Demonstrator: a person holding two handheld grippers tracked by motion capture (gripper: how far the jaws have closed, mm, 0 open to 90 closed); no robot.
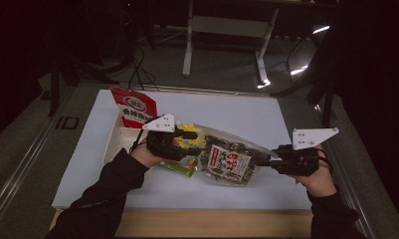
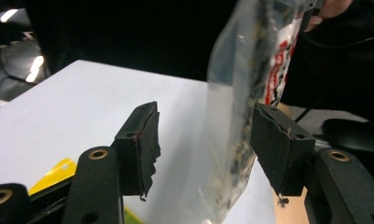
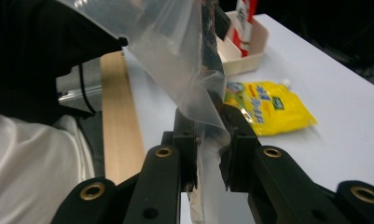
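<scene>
Dim room, dark floor and desk legs behind; white tabletop [image 1: 266, 119] with a pale wooden front edge [image 1: 212, 221]. Clear plastic zip bag holding a dark seaweed snack packet with a red-and-white label [image 1: 227, 162] is lifted off the table between both grippers, near the middle front of the surface. Right gripper [image 3: 208, 140] is clenched on the bag's clear edge film, jaws pinched together with plastic bunched between them. Left gripper [image 2: 203, 140] has its jaws spread wide, bag hanging in the gap nearer the right-hand jaw; not gripping it, contact with that jaw can't be confirmed. Yellow flat snack pouch with green print [image 3: 268, 107] lies on the table just beside the bag, under it in the high view. Cream divided plastic tray [image 1: 118, 142] sits at the left, a red-and-white upright packet [image 1: 135, 107] standing in it. Handling judgement: bag looks light, soft and floppy, film slick and crinkly, so it will sag and twist from a single hold; contents are brittle, squeeze would crush them. Best grip points are the empty film margins or the zip strip at the mouth, one gripper per side, avoiding the packet body.
</scene>
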